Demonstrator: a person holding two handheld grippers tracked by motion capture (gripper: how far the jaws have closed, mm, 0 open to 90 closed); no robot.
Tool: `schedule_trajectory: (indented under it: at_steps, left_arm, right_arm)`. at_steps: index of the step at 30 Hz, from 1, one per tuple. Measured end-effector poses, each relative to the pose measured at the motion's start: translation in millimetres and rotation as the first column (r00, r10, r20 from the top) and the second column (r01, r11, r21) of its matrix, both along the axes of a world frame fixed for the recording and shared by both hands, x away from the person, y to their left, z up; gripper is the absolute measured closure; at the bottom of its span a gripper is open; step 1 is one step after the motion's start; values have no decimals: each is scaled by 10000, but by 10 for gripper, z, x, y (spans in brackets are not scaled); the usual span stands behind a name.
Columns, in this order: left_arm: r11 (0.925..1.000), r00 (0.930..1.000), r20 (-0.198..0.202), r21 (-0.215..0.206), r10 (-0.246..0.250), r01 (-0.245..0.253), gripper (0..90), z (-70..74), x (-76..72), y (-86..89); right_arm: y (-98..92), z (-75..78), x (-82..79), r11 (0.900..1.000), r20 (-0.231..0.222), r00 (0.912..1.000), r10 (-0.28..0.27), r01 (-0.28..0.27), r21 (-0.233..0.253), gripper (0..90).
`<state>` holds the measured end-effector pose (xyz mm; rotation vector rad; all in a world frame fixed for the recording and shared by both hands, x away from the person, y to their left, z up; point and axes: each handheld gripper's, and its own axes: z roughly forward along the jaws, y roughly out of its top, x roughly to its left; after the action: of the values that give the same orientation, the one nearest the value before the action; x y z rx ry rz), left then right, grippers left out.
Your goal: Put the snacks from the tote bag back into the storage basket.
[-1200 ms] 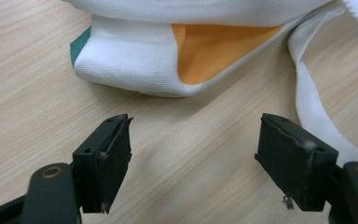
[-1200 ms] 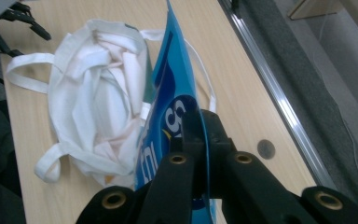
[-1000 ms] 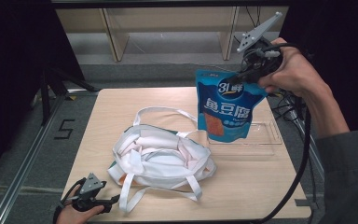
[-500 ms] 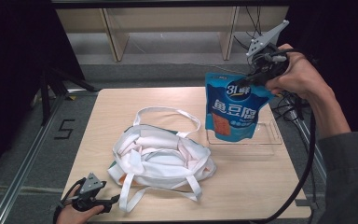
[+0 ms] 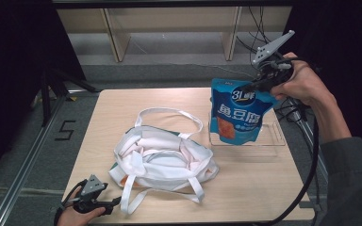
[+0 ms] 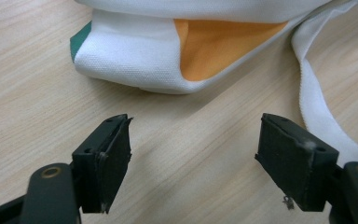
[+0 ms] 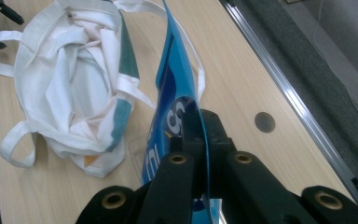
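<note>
right gripper [image 5: 257, 84] is up above the far right part of the wooden table [image 5: 264, 188], jaws pinched tight on the top edge of a blue snack pouch [image 5: 235, 115]. pouch hangs upright from that grip, white characters and an orange patch on its front, bottom end down at a clear plastic tray [image 5: 273, 136] that sits right of the tote bag; can't tell if the pouch bottom touches the tray. right hand [image 5: 301, 84] wraps the gripper body, grey three-cornered plate sticking up and back, black cable [image 5: 311, 169] trailing down past the table's right edge. in the right gripper view the pouch [image 7: 170, 93] is seen edge-on, thin blue sheet clamped between the two black jaws, tote bag [image 7: 74, 79] lying off to its left.

white tote bag [image 5: 162, 157] lies crumpled and flat mid-table, left of the pouch and apart from it, one handle loop toward the far side, straps trailing toward the near edge. green and orange trim at its near left corner.

left gripper [image 5: 111, 203] is at the near left edge of the table, just beside the tote's near left corner, held low by the left hand [image 5: 73, 214]. left gripper view: jaws spread wide with bare table between them, nothing gripped, tote corner [image 6: 168, 51] with orange lining just ahead of the tips, a white strap [image 6: 317, 107] running past the right-side jaw.
</note>
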<state>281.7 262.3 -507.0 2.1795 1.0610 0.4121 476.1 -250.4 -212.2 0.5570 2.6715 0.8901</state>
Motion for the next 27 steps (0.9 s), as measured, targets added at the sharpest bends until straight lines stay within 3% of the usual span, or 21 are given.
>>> schedule_trajectory:
  at_steps: [1,9,12,13,14,18,19,21,24,25,27]
  left_arm:
    - [9994,9995,-183,248,-247,251,249,18,2,20]
    - [9985,9991,-111,377,-405,409,249,8,9,27]
    - [9996,9995,-202,185,-224,228,250,-7,7,18]
    - [9995,9995,-230,221,-214,219,250,-4,11,22]
    - [9993,9995,-175,260,-267,271,250,-4,15,29]
    - [9994,9997,-145,258,-213,217,250,-10,15,22]
    - [9993,9992,-291,247,-259,267,250,-5,7,22]
    - [10000,9999,-109,25,1,-1,251,-21,11,5]
    - [10000,10000,-83,22,-55,55,251,-19,13,12]
    - [9988,9992,-218,341,-333,340,251,-2,13,34]
    - [9992,9992,-268,227,-308,314,251,-17,13,20]
  right_arm:
    - [-14,-2,-5,10000,113,9999,58,-58,13,900]
    - [-97,-14,-1,9999,92,10000,-28,26,147,900]
    - [-103,-18,0,9998,76,10000,5,-7,191,900]
    - [-107,-22,15,9998,274,9996,-11,6,207,900]
    - [-108,-30,28,9994,97,9999,-137,134,306,900]
    - [-109,-32,49,9995,84,9999,-118,116,301,900]
    - [-102,-40,72,9995,339,9994,83,-93,298,900]
    - [-100,-37,87,9994,151,9999,59,-64,328,900]
    - [-89,-50,93,9990,136,9998,-166,161,415,900]
    - [-82,-54,117,9993,204,9998,-78,71,371,900]
    - [-74,-54,117,9991,108,9999,-121,116,412,900]
